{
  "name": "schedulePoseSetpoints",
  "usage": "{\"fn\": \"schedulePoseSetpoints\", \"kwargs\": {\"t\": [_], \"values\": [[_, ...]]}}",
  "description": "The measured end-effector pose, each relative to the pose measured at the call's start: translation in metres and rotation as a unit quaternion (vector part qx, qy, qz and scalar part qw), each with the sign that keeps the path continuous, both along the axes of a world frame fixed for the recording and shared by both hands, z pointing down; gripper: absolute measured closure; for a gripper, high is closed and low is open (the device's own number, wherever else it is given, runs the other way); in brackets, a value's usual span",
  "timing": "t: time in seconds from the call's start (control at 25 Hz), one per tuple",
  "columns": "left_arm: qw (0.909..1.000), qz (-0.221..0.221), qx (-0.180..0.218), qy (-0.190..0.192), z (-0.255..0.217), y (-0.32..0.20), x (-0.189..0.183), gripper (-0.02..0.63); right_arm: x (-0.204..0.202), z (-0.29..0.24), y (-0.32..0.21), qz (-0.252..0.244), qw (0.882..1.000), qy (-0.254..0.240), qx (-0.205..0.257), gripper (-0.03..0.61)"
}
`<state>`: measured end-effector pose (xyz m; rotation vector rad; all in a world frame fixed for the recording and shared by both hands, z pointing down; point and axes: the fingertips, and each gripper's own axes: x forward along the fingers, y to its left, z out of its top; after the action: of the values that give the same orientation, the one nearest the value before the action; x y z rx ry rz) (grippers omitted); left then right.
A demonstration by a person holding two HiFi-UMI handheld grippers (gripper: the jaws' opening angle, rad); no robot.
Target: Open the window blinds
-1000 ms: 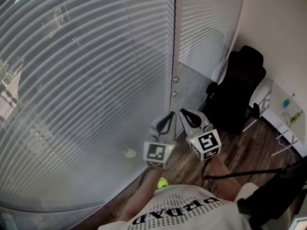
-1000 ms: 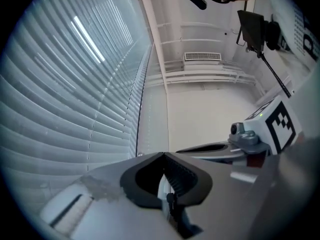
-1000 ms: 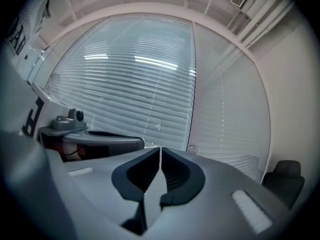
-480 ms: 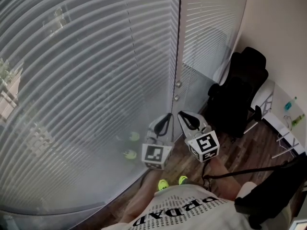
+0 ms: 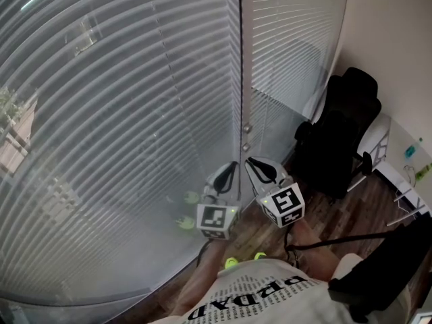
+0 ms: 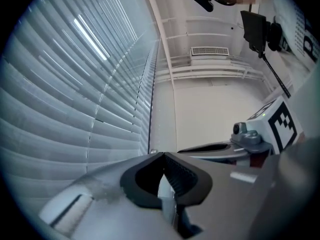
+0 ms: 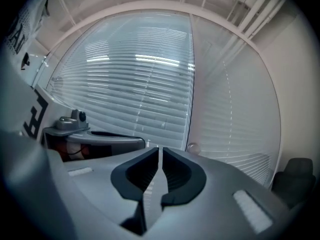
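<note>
At the window, the blinds (image 5: 121, 147) hang fully lowered. Left gripper (image 5: 232, 166): fingers pressed together, empty. Pulls (image 5: 246, 129) hang just above both grippers. Right gripper (image 5: 252, 160): fingers have just been opening to a slit, nothing between. Judged step: approach; next, pinch a pull. Shirt (image 5: 256, 295) print is upside down and unreadable.

The person wore a white shirt (image 5: 270, 301) with big black letters and bright yellow-green shoes (image 5: 231, 262), and the left gripper (image 5: 233, 165) and the right gripper (image 5: 251, 160) were grey with black ridged fingers (image 7: 182, 176), each with a white cube (image 5: 216, 220) with black square marks and a little green light.
</note>
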<state>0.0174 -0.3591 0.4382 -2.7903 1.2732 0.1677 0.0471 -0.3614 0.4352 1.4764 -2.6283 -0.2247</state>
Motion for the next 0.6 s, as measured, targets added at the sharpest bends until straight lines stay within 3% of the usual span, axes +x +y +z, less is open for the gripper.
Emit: {"fn": "schedulePoseSetpoints", "kwargs": {"t": [0.36,0.6], "values": [[0.9998,-0.021,-0.002,-0.002,0.000,-0.028,0.013,0.621,0.016,0.002,-0.033,-0.012,1.000,0.007,-0.003,0.529],[0.9993,-0.037,-0.011,-0.001,0.000,-0.048,0.018,0.621,0.021,-0.003,-0.057,-0.018,1.000,0.015,-0.003,0.468]]}}
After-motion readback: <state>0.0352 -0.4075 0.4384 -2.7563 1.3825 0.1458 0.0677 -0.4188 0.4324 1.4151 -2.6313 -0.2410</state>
